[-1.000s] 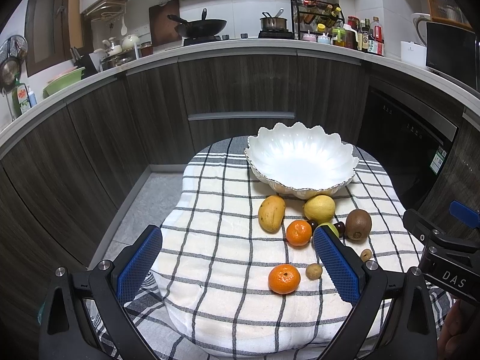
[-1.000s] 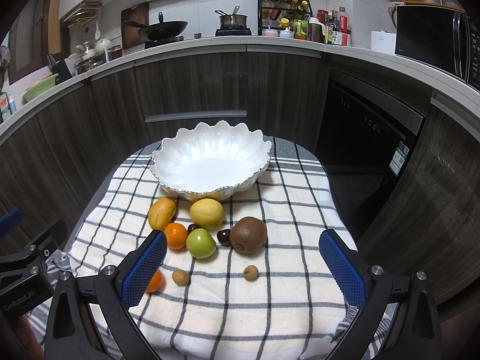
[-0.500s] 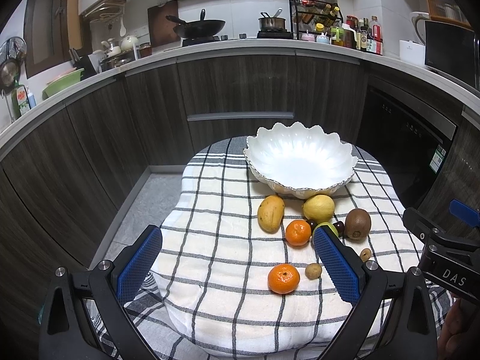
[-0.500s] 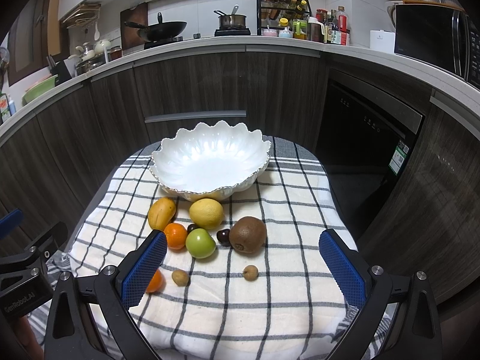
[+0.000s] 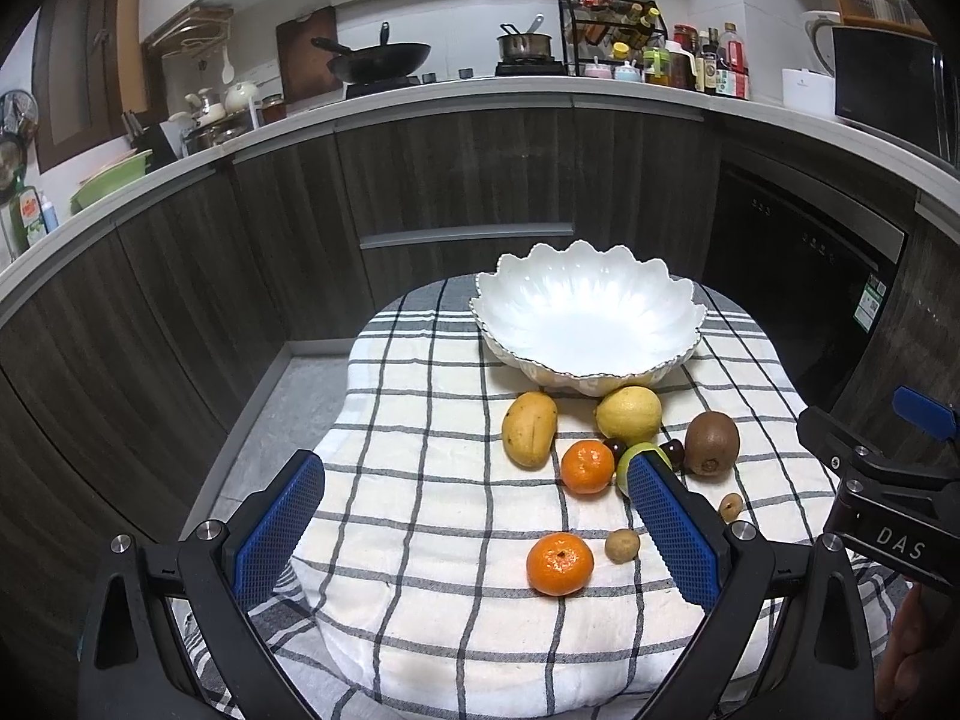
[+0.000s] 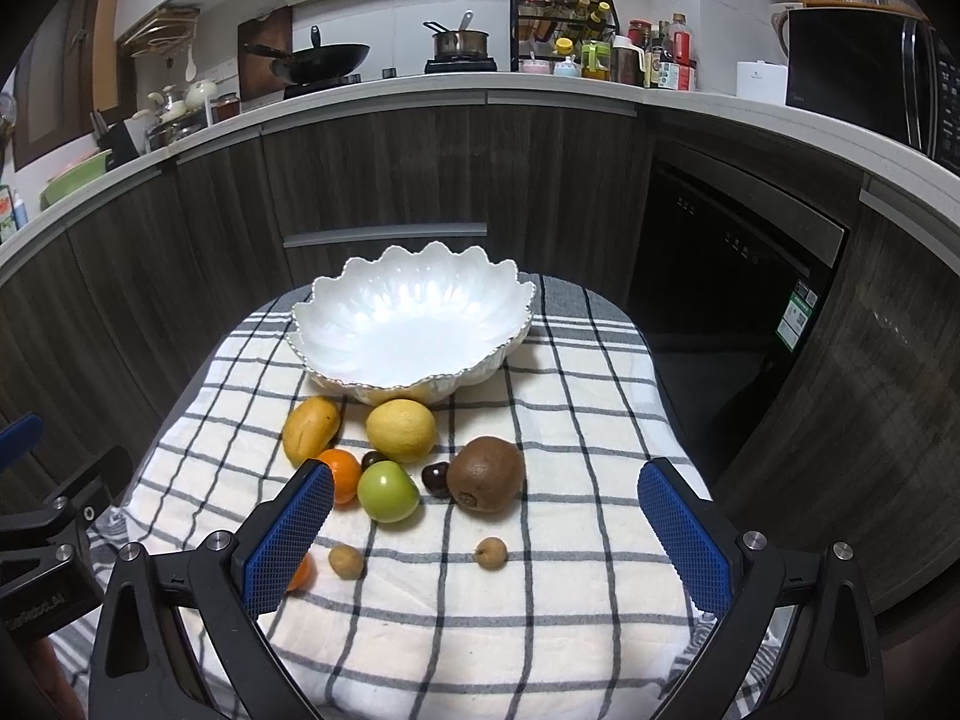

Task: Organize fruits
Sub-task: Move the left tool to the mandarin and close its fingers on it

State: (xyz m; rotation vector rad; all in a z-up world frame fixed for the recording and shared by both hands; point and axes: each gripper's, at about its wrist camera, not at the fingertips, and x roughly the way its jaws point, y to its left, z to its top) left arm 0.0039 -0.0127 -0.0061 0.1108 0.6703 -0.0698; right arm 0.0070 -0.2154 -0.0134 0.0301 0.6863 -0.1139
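Note:
A white scalloped bowl (image 5: 585, 324) (image 6: 414, 324) stands empty at the far end of a checked cloth (image 5: 432, 480). In front of it lie a mango (image 5: 529, 429) (image 6: 311, 427), a lemon (image 5: 629, 414) (image 6: 401, 429), a kiwi (image 5: 711, 442) (image 6: 485, 474), a green fruit (image 6: 388, 491), dark cherries (image 6: 435, 479), two tangerines (image 5: 588, 467) (image 5: 560, 563) and two small brown fruits (image 6: 346, 561) (image 6: 491, 553). My left gripper (image 5: 474, 528) is open above the near cloth. My right gripper (image 6: 486, 531) is open too, short of the fruit.
The cloth-covered table (image 6: 588, 396) sits in a kitchen with dark cabinets (image 5: 468, 180) behind and a dishwasher (image 6: 738, 276) to the right. The counter (image 5: 420, 96) holds a wok, a pot and bottles. Floor (image 5: 288, 396) shows left of the table.
Both grippers have barely shifted; the view has drifted very slightly. No fruit has moved.

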